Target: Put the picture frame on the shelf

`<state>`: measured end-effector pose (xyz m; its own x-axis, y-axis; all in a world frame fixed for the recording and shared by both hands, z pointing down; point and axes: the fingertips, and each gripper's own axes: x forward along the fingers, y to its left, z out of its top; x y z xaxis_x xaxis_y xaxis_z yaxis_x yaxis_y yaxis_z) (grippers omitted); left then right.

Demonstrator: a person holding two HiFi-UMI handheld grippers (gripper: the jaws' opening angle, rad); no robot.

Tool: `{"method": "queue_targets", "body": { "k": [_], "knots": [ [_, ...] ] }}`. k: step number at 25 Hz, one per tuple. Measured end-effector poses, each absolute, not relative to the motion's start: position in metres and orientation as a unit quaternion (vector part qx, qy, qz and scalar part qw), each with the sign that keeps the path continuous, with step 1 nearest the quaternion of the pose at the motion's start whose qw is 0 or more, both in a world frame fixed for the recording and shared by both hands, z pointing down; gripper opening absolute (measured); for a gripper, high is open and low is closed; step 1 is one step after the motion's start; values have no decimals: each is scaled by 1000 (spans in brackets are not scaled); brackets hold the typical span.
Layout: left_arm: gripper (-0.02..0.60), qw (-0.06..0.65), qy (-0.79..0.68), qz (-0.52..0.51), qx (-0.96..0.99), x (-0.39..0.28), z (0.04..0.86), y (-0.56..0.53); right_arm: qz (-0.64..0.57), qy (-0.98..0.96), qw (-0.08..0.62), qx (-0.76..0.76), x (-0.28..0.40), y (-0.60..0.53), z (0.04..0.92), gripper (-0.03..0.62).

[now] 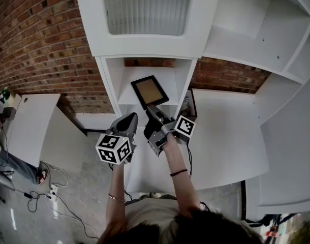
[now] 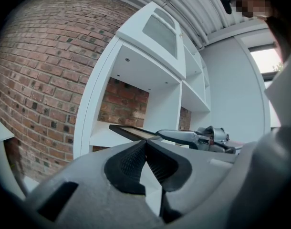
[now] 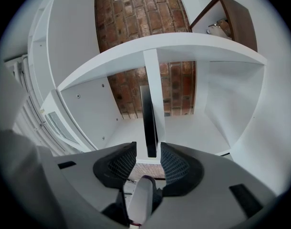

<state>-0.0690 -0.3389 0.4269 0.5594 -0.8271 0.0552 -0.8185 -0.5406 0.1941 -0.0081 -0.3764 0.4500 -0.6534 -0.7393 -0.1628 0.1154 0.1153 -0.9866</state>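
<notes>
A red brick wall (image 1: 38, 39) fills the far left. Below it stands a white table (image 1: 35, 121), and cables (image 1: 48, 192) lie on the floor near it.

Next comes the left gripper (image 1: 130, 120). It is held out in front of the white shelf unit. In the left gripper view its two jaws are pressed together at the tips (image 2: 145, 142), with nothing between them.

In the middle is the shelf (image 1: 125, 93), an open white box with brick at the back. A cupboard door with ribbed glass (image 1: 145, 6) sits above it. The picture frame (image 1: 150, 91) lies flat on this shelf, turned a little to one side. It is black with a tan middle. Its near end sticks out past the front edge of the shelf.

The right gripper (image 1: 151, 111) reaches to that near end. In the right gripper view its jaws are spread wide (image 3: 148, 149). The thin edge of the picture frame (image 3: 148, 118) stands between them, but the pads do not squeeze it.

A white counter (image 1: 226, 136) is on the right.
</notes>
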Motion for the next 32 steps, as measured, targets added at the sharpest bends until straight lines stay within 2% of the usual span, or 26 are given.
{"method": "queue_targets", "body": {
  "k": [7,12,32],
  "knots": [
    [11,102,-468,-22,877,-68,428,-332,-624,667,342,-220,-7,-365,450,123],
    [11,102,-465,-20,879,-65,430,-326,-621,668,351,-214,-4,-357,449,74],
    [11,104,-455,-15,884,-58,435,-309,-626,662,366,-187,-4,-336,451,15]
  ]
}}
